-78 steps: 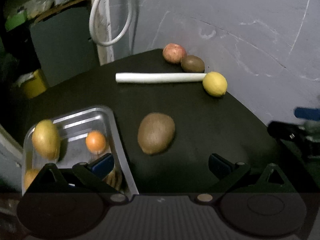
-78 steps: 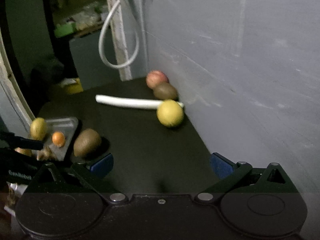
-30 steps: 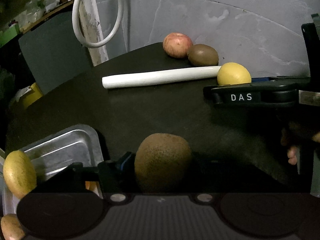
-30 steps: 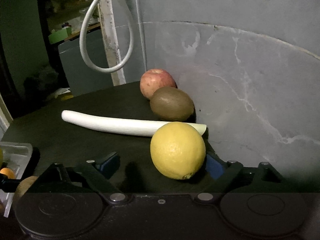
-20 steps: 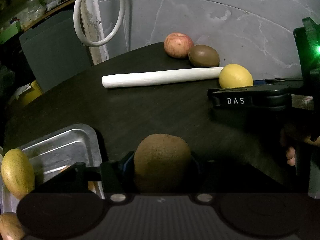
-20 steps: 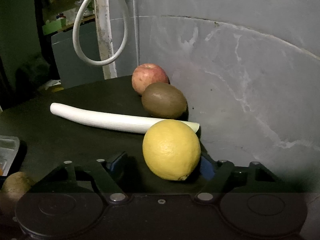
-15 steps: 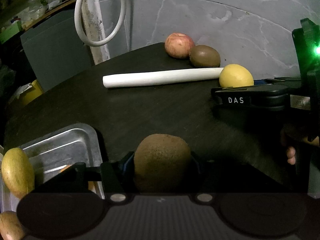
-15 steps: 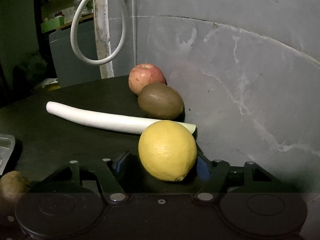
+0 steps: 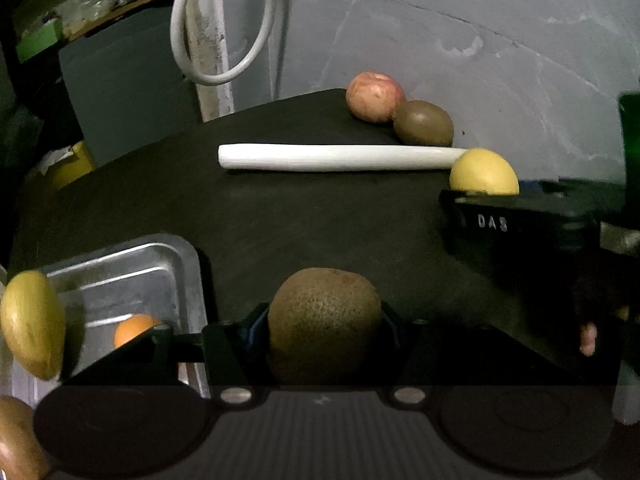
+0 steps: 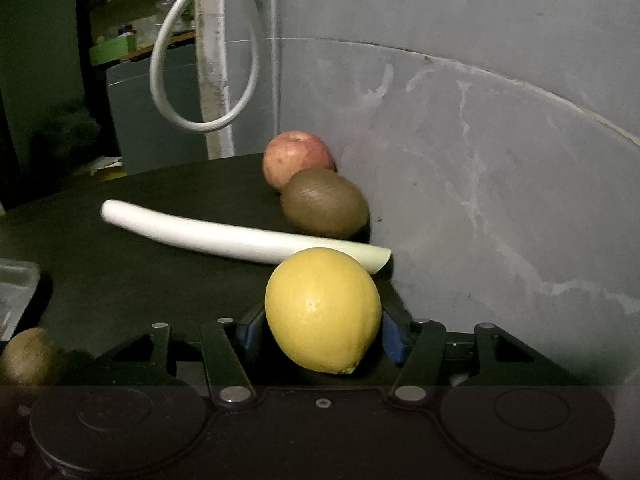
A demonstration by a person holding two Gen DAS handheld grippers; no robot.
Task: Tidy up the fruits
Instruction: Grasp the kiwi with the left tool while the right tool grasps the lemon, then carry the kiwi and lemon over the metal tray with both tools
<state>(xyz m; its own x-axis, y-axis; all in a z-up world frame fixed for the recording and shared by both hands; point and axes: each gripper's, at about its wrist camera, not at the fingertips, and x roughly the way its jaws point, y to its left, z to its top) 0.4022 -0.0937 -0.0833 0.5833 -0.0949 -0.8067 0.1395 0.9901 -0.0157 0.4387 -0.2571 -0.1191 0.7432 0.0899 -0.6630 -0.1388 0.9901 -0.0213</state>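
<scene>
In the left wrist view, the left gripper [image 9: 325, 322] has a fuzzy brown oval kiwi [image 9: 324, 322] between its blue pads, which press on both flanks of the fruit, low at six o'clock over the black round tabletop [image 9: 280, 208]. At about eight o'clock sits a shiny rectangular metal tray [image 9: 168, 258] holding a small orange citrus fruit [image 9: 134, 328], with a yellow-green oval fruit [image 9: 32, 322] at its near left rim. In the right wrist view, the right gripper [image 10: 322, 330] has its jaws closing, and the blue pads meet the sides of a smooth yellow lemon [image 10: 322, 310] at six o'clock. Just behind the lemon lies a long white leek stalk [image 10: 224, 236], running from ten o'clock toward the centre. Beyond it, at twelve o'clock, a second brown kiwi [image 10: 324, 202] touches a red-blushed round apple [image 10: 298, 162], both close to the grey marbled wall [image 10: 480, 160].
</scene>
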